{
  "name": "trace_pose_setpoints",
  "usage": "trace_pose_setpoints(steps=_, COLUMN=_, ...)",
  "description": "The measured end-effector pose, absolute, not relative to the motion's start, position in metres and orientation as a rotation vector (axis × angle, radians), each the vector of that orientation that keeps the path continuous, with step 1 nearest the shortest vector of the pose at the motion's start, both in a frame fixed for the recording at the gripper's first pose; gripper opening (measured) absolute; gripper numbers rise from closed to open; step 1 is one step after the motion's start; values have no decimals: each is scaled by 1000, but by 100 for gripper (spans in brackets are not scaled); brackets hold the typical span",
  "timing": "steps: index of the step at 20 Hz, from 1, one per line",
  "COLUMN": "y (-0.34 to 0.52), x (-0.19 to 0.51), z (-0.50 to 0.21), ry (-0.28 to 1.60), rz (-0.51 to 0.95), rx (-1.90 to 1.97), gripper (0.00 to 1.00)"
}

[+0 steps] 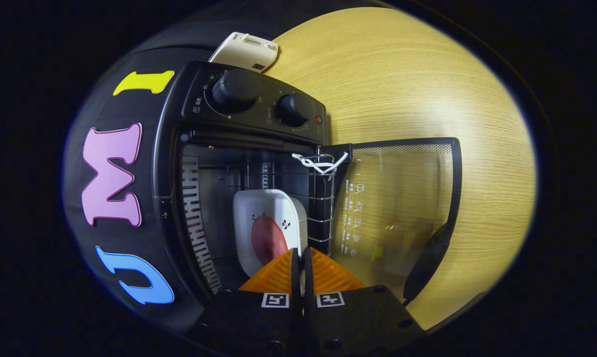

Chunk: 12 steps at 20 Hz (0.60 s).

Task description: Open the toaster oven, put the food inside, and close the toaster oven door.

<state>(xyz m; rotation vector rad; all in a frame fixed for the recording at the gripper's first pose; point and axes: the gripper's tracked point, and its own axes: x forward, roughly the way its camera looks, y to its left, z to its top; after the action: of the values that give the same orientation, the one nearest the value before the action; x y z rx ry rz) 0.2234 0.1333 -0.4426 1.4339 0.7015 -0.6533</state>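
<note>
The black toaster oven (259, 104) stands with its glass door (402, 198) swung fully open over the wooden table. A white plate (268, 208) carrying a reddish-brown piece of food (268, 240) sits partly inside the oven cavity, next to the wire rack (321, 198). My gripper (301, 255) is at the oven's mouth, its two fingers pressed almost together on the plate's near rim, of which a thin white strip shows between them. The part of the plate nearest me is hidden behind the fingers.
The door's dark handle (430, 260) juts out beside my fingers. A white cord (318, 162) is tied on the rack's front corner. Two knobs (236, 89) sit on the control panel. A cream-coloured device (246, 52) lies on the wooden table (402, 74) behind the oven.
</note>
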Motion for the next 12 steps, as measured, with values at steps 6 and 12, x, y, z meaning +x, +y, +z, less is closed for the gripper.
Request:
trace_pose_setpoints(steps=6, y=139, x=221, z=-436, ry=706, rz=-608, rx=1495, gripper=11)
trace_pose_setpoints(steps=12, y=143, x=203, z=-414, ry=734, rz=-547, rx=1495, gripper=79)
